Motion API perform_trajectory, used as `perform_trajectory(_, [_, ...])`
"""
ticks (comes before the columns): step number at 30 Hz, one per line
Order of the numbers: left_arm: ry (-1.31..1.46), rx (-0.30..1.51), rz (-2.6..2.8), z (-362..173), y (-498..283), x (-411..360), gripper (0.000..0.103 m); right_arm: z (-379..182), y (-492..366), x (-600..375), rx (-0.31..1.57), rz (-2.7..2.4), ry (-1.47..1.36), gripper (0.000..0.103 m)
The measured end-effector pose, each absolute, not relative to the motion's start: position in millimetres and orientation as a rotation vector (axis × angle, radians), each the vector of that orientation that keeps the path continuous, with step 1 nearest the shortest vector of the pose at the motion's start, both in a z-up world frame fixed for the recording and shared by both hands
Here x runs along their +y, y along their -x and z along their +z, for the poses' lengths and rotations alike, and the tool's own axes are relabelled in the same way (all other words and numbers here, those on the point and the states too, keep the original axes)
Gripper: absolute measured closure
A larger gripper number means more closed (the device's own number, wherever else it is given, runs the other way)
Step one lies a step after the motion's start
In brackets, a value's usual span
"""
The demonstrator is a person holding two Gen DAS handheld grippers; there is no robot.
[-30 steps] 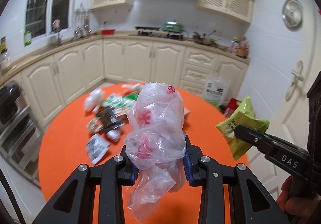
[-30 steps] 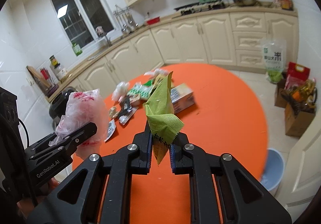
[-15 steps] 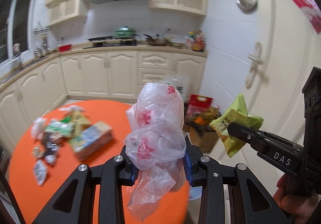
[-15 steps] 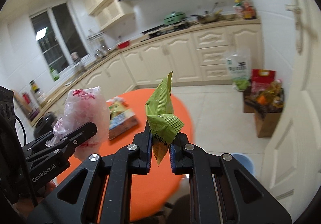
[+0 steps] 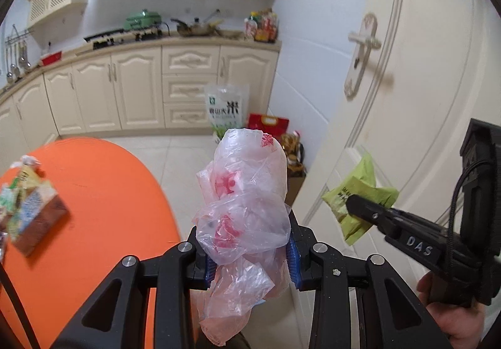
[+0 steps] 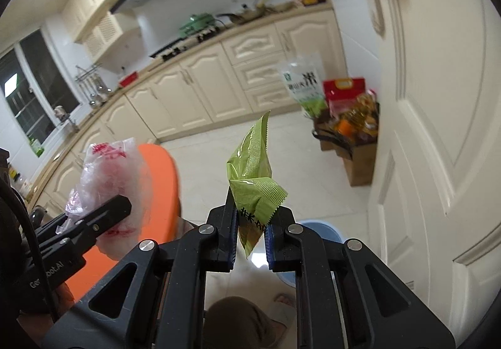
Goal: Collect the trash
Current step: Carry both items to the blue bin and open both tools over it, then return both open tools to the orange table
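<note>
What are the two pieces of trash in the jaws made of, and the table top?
Plastic bag: thin clear film, probably polyethylene; translucent, crumpled, red print.
Green wrapper: glossy plastic or foil laminate; sharp creases, serrated cut edge, crimp-textured seal.
Table: smooth matte orange surface; could be a cloth or vinyl cover or a painted top, cannot tell which.

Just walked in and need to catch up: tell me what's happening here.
A person is clearing trash with a handheld gripper in each hand. The left gripper is clamped on a crumpled clear plastic bag with red print; the right gripper is shut on a green snack wrapper. Both are held beyond the edge of the orange table, where more litter lies. A blue bin shows on the floor below the wrapper.
</note>
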State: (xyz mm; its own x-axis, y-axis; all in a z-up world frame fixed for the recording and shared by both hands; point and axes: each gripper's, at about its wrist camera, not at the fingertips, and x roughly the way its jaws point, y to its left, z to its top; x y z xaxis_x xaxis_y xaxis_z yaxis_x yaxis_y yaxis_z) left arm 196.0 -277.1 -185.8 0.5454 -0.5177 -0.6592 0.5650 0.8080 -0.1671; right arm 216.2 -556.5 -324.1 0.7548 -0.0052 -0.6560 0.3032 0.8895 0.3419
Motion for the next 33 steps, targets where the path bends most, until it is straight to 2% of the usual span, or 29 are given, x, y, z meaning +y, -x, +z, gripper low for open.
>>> perform_trajectory(15, [-0.202,1.020,-0.636,-294.9,-330.8,-404.3,0.070,-465.7,-279.8,-630.5,0.942,-0.178,-0.632,0.090])
perform_trajectory(18, [-0.224,1.070,-0.633,-307.6,-359.8,-428.4,0.068,-487.4,-287.8,-640.1,0.966,-0.172,-0.674,0.089])
perform_trajectory(21, [-0.257,1.086,-0.620,-315.3,-380.1,-447.0,0.061,-503.7,-294.5,-647.0,0.986,-0.170,-0.714,0.085])
perform_trajectory(24, [-0.296,1.073,-0.597,-319.3,-392.3,-461.3,0.044,-513.3,-295.9,-653.8,0.989,-0.187,-0.743,0.061])
perform_trajectory(26, [-0.305,1.059,-0.583,-320.4,-397.4,-467.9,0.025,-514.1,-294.0,-656.9,0.979,-0.204,-0.755,0.043])
perform_trajectory(27, [-0.308,1.054,-0.577,-320.6,-398.7,-470.3,0.021,-513.1,-293.0,-658.2,0.974,-0.214,-0.760,0.040])
perform_trajectory(28, [-0.315,1.050,-0.565,-320.3,-403.3,-476.2,0.013,-511.6,-291.5,-660.5,0.971,-0.225,-0.764,0.034])
perform_trajectory(29, [-0.318,1.046,-0.560,-322.7,-393.1,-470.9,0.009,-509.3,-289.9,-662.7,0.965,-0.236,-0.769,0.027])
perform_trajectory(33, [-0.321,1.034,-0.545,-321.2,-382.4,-471.4,0.009,-497.6,-281.4,-664.1,0.942,-0.265,-0.777,0.012])
